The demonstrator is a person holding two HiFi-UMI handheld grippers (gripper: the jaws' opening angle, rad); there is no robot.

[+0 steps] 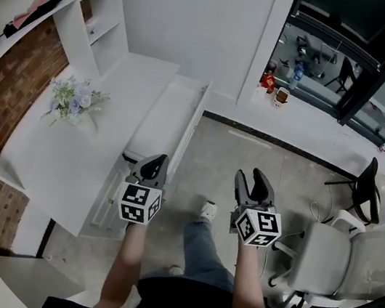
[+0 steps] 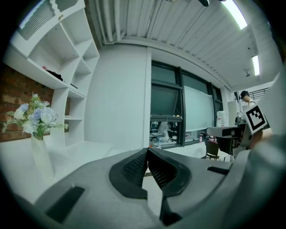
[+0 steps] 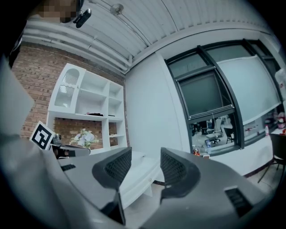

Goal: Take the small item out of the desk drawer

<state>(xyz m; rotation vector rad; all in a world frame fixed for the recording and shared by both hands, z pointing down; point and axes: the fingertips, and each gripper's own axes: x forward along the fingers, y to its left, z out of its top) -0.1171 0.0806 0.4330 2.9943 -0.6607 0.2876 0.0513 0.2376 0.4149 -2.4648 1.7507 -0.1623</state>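
The white desk (image 1: pixel 66 157) runs along the left, and its long drawer (image 1: pixel 170 112) stands pulled out toward the floor. Its inside looks plain white, and I can make out no small item in it. My left gripper (image 1: pixel 158 160) hovers at the drawer's near end with its tips together and nothing held. In the left gripper view, the left gripper (image 2: pixel 147 151) has its jaws meeting at the front. My right gripper (image 1: pixel 251 175) hangs over the floor to the right of the drawer, open and empty. The right gripper view frames the drawer (image 3: pixel 140 176) between the spread jaws of the right gripper (image 3: pixel 146 152).
A vase of pale flowers (image 1: pixel 73 100) stands on the desk under white wall shelves (image 1: pixel 56 7). A white office chair (image 1: pixel 340 260) is at the right, a black chair (image 1: pixel 363 188) behind it. Bottles sit on the window sill (image 1: pixel 282 84). The person's shoe (image 1: pixel 208 210) is between the grippers.
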